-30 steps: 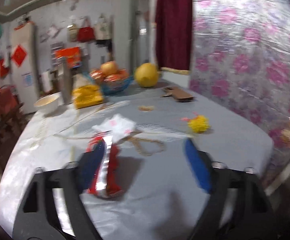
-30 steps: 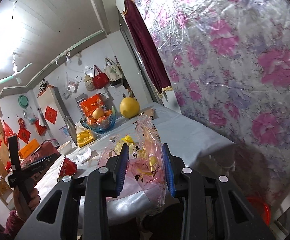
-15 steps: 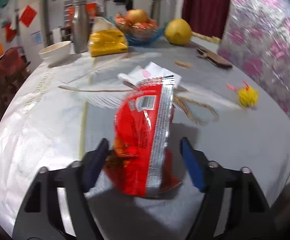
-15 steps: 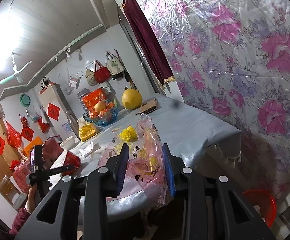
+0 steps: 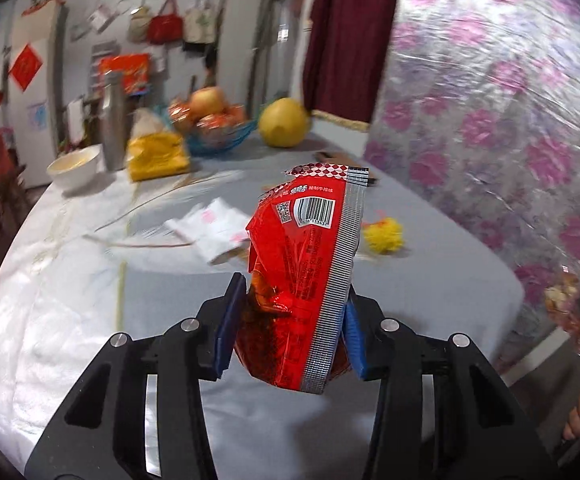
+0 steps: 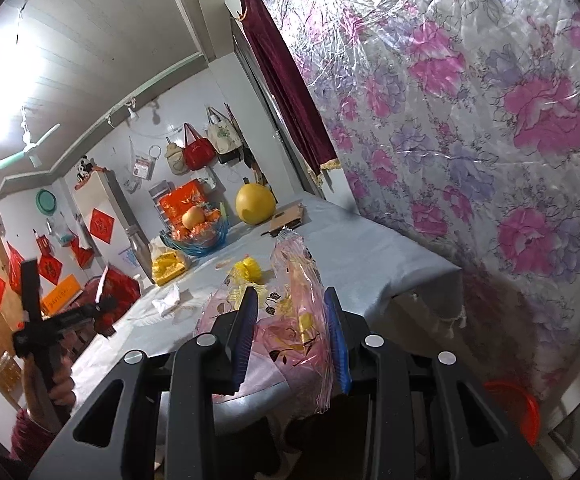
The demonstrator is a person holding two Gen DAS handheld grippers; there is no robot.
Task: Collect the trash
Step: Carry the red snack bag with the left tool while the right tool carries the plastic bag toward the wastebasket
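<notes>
My left gripper (image 5: 294, 300) has its blue pads pressed on a red foil snack packet (image 5: 306, 280), and its jaws are closing. The packet hangs upright above the grey table (image 5: 90, 320). In the right wrist view the same packet (image 6: 116, 286) shows at the far left, over the table's edge. My right gripper (image 6: 290, 320) is shut on a pink see-through plastic bag (image 6: 294, 280) with leaf prints, held at the table's near corner. On the table lie a crumpled white paper (image 5: 214, 228) and a yellow fluffy tuft (image 5: 384, 234).
At the back of the table stand a blue fruit bowl (image 5: 210, 120), a pomelo (image 5: 284, 122), a yellow bag (image 5: 158, 156), a white bowl (image 5: 75, 164) and a steel flask (image 5: 112, 120). A flowered, plastic-wrapped mattress (image 5: 490, 120) walls the right side. A red bin (image 6: 518, 408) sits on the floor.
My left gripper moved onto the red packet, closed on it and lifted it off the table. The right gripper kept still with the bag.
</notes>
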